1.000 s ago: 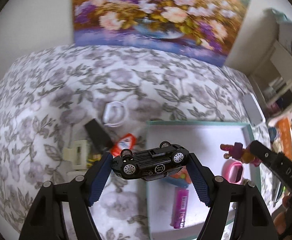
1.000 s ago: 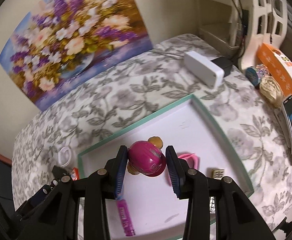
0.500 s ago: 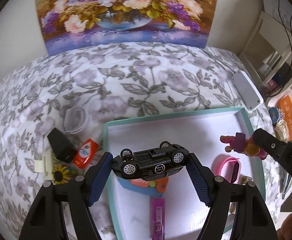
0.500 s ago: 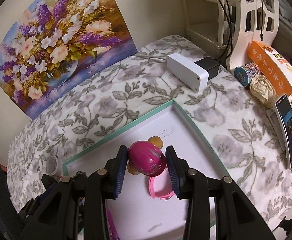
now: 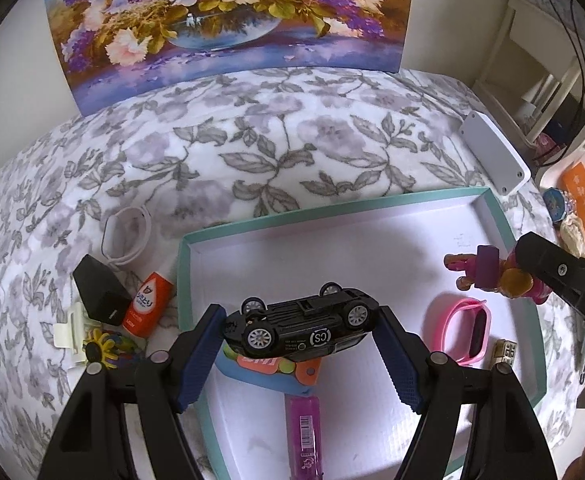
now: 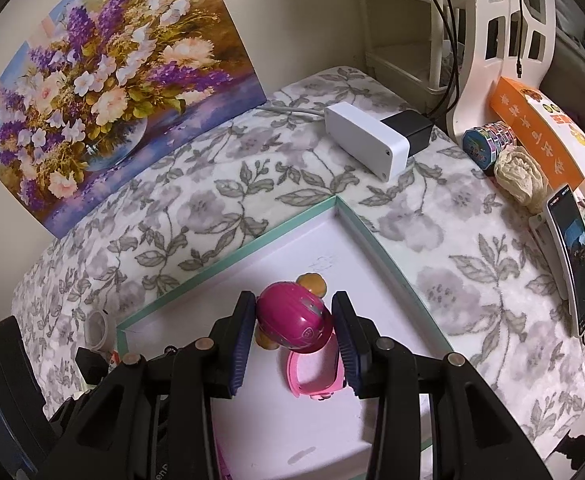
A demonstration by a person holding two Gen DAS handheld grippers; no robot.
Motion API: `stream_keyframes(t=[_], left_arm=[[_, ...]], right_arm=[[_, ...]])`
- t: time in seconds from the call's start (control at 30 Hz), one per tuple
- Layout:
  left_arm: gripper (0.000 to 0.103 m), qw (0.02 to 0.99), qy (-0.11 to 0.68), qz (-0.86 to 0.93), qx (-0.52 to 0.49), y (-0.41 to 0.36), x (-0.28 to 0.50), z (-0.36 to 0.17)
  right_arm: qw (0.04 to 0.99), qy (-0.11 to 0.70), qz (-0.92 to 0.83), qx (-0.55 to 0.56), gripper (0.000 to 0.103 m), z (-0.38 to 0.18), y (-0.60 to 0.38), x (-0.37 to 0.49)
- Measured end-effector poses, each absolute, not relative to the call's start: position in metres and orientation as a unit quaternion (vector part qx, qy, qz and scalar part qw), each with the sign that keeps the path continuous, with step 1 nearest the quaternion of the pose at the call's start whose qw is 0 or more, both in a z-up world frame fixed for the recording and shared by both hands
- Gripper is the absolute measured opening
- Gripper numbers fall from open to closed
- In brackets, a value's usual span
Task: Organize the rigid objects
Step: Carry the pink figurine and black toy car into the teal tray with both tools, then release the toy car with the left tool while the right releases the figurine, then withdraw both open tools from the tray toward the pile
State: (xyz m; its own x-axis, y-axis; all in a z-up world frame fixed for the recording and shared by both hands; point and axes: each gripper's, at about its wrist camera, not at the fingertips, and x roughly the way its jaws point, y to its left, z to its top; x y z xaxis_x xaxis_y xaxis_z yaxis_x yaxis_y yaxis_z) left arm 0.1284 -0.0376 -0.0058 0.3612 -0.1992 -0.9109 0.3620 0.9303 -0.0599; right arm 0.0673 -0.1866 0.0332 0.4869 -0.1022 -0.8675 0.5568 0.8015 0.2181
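Observation:
My left gripper (image 5: 301, 334) is shut on a black toy car (image 5: 300, 327), held upside down over the near left part of the teal-rimmed white tray (image 5: 332, 208). My right gripper (image 6: 294, 322) is shut on a pink toy figure (image 6: 292, 322) with a round pink helmet, above the tray's (image 6: 292, 220) far right part. The same figure (image 5: 488, 272) shows in the left wrist view at the tray's right side. In the tray lie a pink wristband (image 5: 466, 330), a purple lighter (image 5: 304, 428), a blue and orange card (image 5: 276, 372) and a small beige cube (image 5: 506, 352).
Left of the tray lie an orange bottle (image 5: 148, 304), a black block (image 5: 98, 296), a white ring (image 5: 126, 236), a cream clip (image 5: 68, 330) and a sunflower hair tie (image 5: 102, 348). A white box (image 6: 366, 146), a phone (image 6: 576, 264) and an orange box (image 6: 544, 132) stand right. A flower painting (image 5: 220, 20) leans behind.
Both grippers have moved right and further over the tray, each still holding its toy. The right gripper with the figure now hangs above the pink wristband.

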Motion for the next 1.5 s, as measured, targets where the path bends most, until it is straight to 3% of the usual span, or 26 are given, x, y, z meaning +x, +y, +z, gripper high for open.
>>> stream_keyframes(t=[0.47, 0.77, 0.83, 0.9, 1.03, 1.1, 1.5], left_arm=[[0.079, 0.82, 0.544, -0.163, 0.071, -0.033, 0.13, -0.006], [0.089, 0.82, 0.548, -0.151, 0.066, -0.025, 0.134, -0.006], [0.095, 0.821, 0.549, -0.145, 0.062, -0.023, 0.135, -0.006], [0.099, 0.821, 0.551, -0.139, 0.057, -0.019, 0.137, -0.007], [0.103, 0.823, 0.552, -0.13, 0.049, -0.013, 0.141, -0.008], [0.103, 0.823, 0.553, -0.124, 0.044, -0.009, 0.143, -0.009], [0.103, 0.82, 0.568, -0.072, 0.017, 0.022, 0.154, -0.02]], right_arm=[[0.813, 0.482, -0.21, 0.249, 0.041, 0.026, -0.194, 0.065], [0.807, 0.489, -0.22, 0.248, 0.042, 0.023, -0.197, 0.064], [0.805, 0.492, -0.223, 0.246, 0.045, 0.021, -0.198, 0.065], [0.802, 0.496, -0.228, 0.243, 0.058, 0.019, -0.199, 0.065], [0.796, 0.504, -0.236, 0.237, 0.061, 0.015, -0.2, 0.066], [0.794, 0.506, -0.242, 0.233, 0.077, 0.014, -0.2, 0.066], [0.782, 0.522, -0.252, 0.227, 0.082, 0.005, -0.2, 0.067]])
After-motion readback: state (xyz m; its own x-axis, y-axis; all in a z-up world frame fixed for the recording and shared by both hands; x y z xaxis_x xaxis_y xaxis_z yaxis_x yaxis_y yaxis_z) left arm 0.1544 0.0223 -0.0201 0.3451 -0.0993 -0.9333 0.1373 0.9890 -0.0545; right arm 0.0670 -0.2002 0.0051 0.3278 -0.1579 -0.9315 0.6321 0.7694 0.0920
